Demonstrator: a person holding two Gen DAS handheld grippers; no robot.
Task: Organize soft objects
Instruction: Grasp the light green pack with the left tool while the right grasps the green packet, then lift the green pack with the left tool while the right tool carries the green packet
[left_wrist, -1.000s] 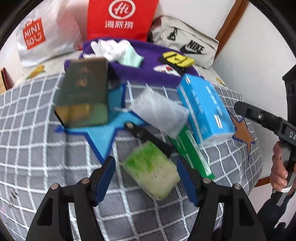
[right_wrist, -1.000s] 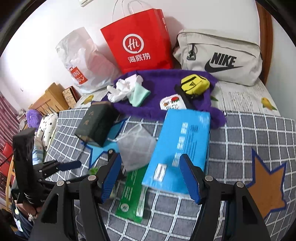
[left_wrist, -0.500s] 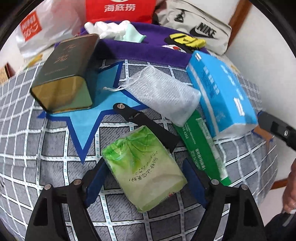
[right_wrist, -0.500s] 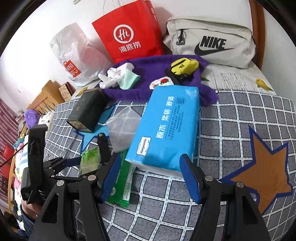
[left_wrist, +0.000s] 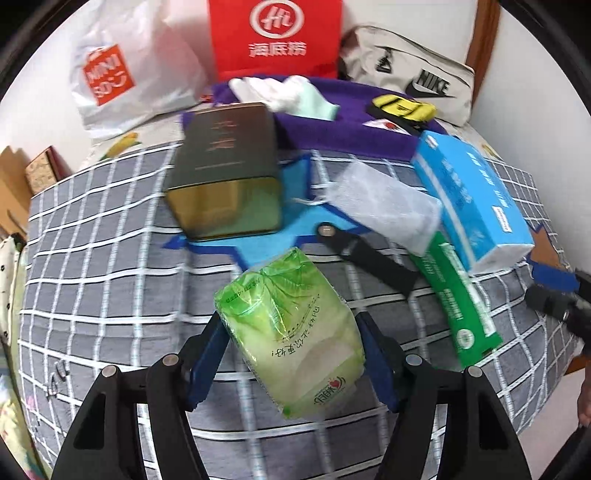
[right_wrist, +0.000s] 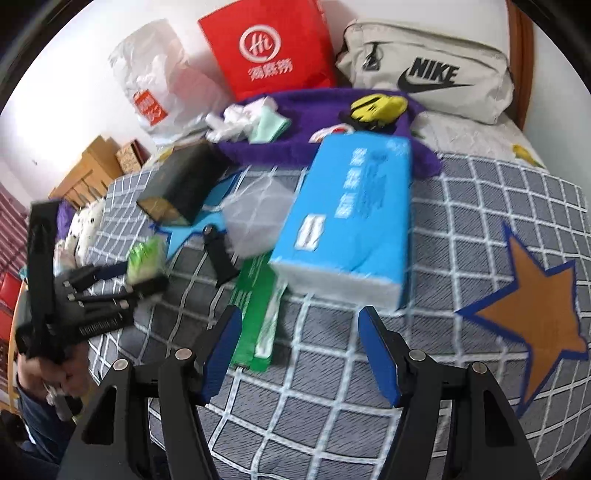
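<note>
Left tool (left_wrist: 291, 354) closing around green tissue pack (left_wrist: 291, 339) on checked bed cover (left_wrist: 103, 288), near edge; pads look touching both sides, can't tell if gripping properly. Right tool (right_wrist: 299, 350) half open, nothing in it, hanging just near of blue tissue box (right_wrist: 354, 221). Crowded spot: black clip (left_wrist: 365, 254) just beyond pack, green flat pack (left_wrist: 458, 295) wedged under blue box, mesh pouch (left_wrist: 384, 206) against it, dark tin (left_wrist: 229, 177) far left. Purple cloth (right_wrist: 306, 147), bags along wall.
</note>
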